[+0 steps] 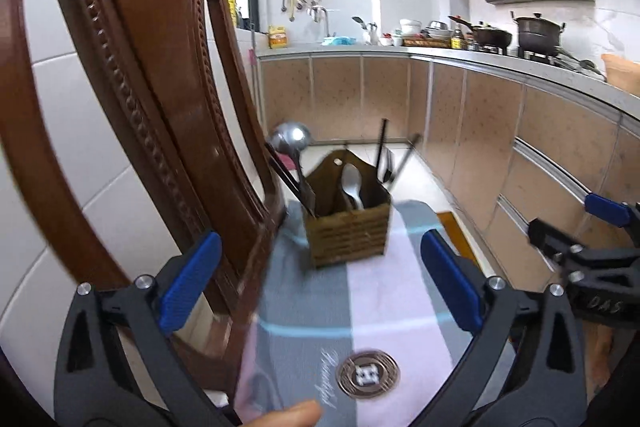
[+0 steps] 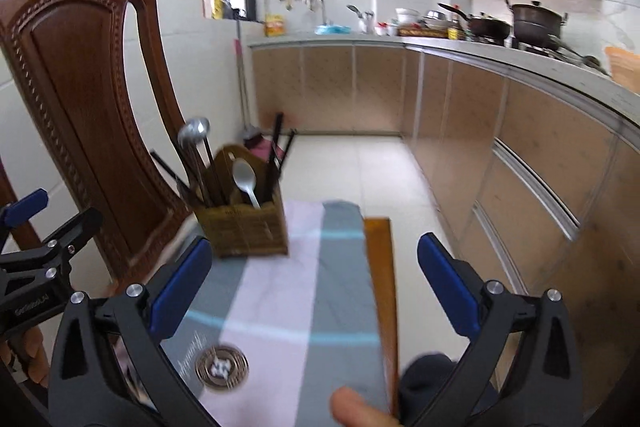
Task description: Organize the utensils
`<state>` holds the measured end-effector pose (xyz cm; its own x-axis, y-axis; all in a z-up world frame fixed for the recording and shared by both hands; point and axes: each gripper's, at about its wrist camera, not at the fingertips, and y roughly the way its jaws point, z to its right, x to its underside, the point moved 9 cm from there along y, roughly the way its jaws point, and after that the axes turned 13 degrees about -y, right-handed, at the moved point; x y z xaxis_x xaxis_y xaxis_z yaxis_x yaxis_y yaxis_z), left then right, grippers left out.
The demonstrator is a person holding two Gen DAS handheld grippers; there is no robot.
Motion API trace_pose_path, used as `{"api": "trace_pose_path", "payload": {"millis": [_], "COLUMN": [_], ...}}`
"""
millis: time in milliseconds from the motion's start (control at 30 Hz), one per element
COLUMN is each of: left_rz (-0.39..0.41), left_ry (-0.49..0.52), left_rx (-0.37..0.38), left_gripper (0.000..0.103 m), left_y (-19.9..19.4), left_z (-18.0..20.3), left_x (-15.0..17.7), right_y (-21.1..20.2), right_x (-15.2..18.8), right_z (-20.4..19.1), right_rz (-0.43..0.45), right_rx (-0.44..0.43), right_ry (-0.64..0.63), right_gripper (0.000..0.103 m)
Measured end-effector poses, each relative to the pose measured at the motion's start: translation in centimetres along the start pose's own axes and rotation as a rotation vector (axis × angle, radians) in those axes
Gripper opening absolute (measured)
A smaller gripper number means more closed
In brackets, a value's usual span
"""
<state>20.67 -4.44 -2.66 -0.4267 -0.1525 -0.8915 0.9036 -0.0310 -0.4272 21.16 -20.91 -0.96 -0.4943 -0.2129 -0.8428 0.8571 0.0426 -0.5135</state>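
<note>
A woven brown utensil holder [image 1: 347,227] [image 2: 246,225] stands at the far end of a striped grey, white and pink cloth [image 1: 320,307] [image 2: 280,291]. In it are a steel ladle [image 1: 290,139] [image 2: 195,131], a spoon [image 1: 352,183] [image 2: 245,179] and dark chopsticks [image 1: 382,147] [image 2: 276,143]. My left gripper [image 1: 320,287] is open, with nothing between its blue pads [image 1: 188,283], well short of the holder. My right gripper [image 2: 316,291] is open too and holds nothing; it shows at the right edge of the left view [image 1: 592,247].
A carved wooden chair back [image 1: 152,87] [image 2: 76,87] rises close on the left. A round metal coaster [image 1: 368,373] [image 2: 222,367] lies on the cloth nearby. A wooden table edge [image 2: 382,267] shows beside the cloth. Kitchen cabinets [image 1: 520,147] and a cluttered counter [image 1: 480,43] line the right.
</note>
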Motion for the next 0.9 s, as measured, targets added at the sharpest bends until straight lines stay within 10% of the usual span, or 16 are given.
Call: {"api": "trace_pose_path", "payload": {"millis": [900], "left_rz": [0.005], "left_ry": [-0.018], "left_rx": [0.023], "left_gripper": [0.099], "left_y": [-4.6], "left_z": [0.1], "left_x": [1.1], "right_y": [-5.8], "right_x": [0.7], "right_z": [-0.9], "right_rz": [0.071], "right_rx": [0.051], "right_ry": [-0.041], "right_gripper": [0.1]}}
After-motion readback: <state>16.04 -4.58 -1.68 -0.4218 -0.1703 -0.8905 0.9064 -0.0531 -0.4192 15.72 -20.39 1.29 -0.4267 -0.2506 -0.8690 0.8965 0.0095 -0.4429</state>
